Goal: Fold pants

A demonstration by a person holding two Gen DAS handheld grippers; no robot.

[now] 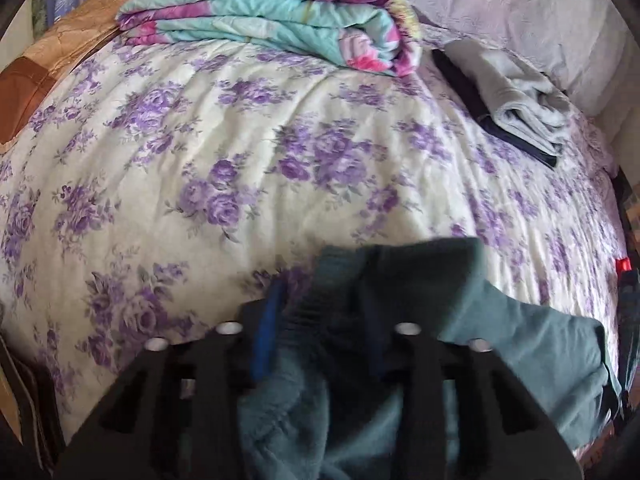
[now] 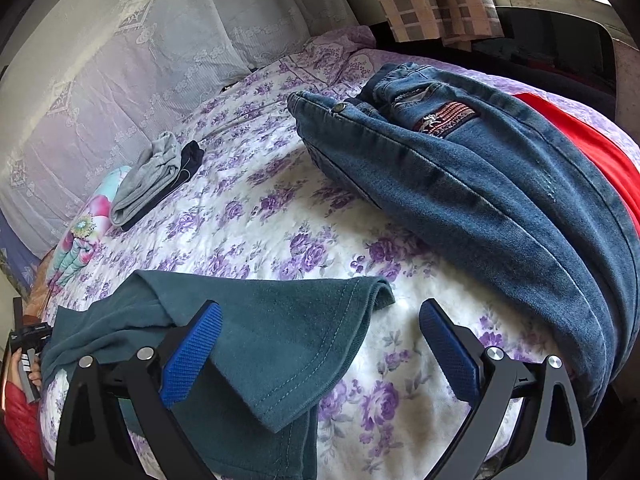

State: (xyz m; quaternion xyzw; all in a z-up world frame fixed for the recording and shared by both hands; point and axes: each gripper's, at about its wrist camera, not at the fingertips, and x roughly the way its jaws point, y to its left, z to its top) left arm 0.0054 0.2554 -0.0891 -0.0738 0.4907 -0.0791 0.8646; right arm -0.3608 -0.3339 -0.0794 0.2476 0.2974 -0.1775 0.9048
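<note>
Teal fleece pants lie on the near edge of a bed with a purple-flowered cover. A hemmed leg end lies folded over toward the right. My right gripper is open, just above the bed; its left finger rests on the teal cloth and its right finger is over bare cover. In the left wrist view the same pants bunch up between the fingers. My left gripper is shut on the ribbed waistband, which hides most of its blue pads.
Blue jeans lie on a red garment at the right. A folded grey and dark pile and a folded floral quilt sit at the far side. Pillows line the headboard.
</note>
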